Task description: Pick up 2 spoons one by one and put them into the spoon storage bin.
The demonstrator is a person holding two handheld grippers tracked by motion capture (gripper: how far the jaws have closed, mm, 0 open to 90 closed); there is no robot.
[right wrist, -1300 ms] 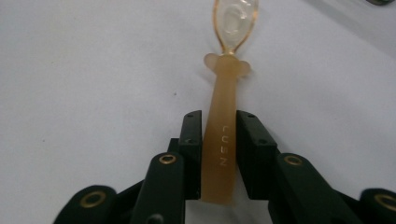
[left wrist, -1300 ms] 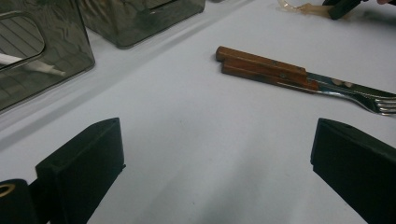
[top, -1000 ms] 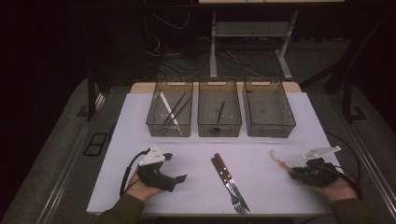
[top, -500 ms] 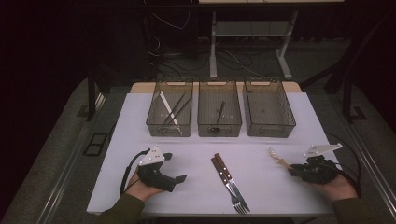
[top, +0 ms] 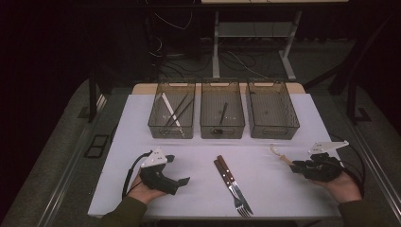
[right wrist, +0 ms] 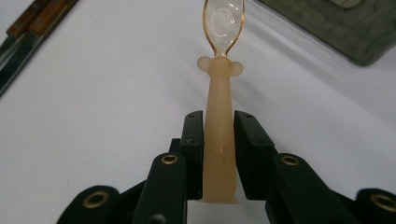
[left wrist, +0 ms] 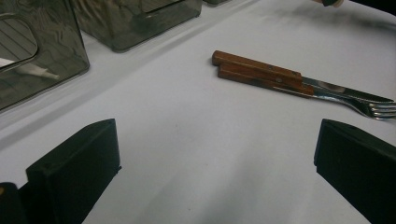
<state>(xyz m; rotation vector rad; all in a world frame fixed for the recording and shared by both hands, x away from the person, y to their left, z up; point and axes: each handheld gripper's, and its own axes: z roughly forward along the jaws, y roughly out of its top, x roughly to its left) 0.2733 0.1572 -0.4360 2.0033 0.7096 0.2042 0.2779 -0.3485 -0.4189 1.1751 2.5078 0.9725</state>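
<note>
A pale translucent spoon (right wrist: 219,88) with a clear bowl points away from my right gripper (right wrist: 219,130), whose jaws are shut on its handle. In the high view that gripper (top: 296,165) is at the table's right front, with the spoon (top: 276,151) sticking out to the left just above the white cloth. My left gripper (top: 182,178) rests at the left front in a hand, and its jaws (left wrist: 215,163) stand wide open over bare cloth. A knife and a fork with wooden handles (top: 229,177) lie side by side between the two grippers, seen also as the cutlery pair (left wrist: 280,79).
Three smoky clear bins stand in a row at the back: the left bin (top: 171,118) holds a white piece and dark sticks, the middle bin (top: 222,118) a dark utensil, the right bin (top: 273,116) looks empty. The white cloth (top: 142,142) covers the table.
My right gripper has shifted slightly away from the front edge with the spoon still in its jaws. The left gripper has kept still.
</note>
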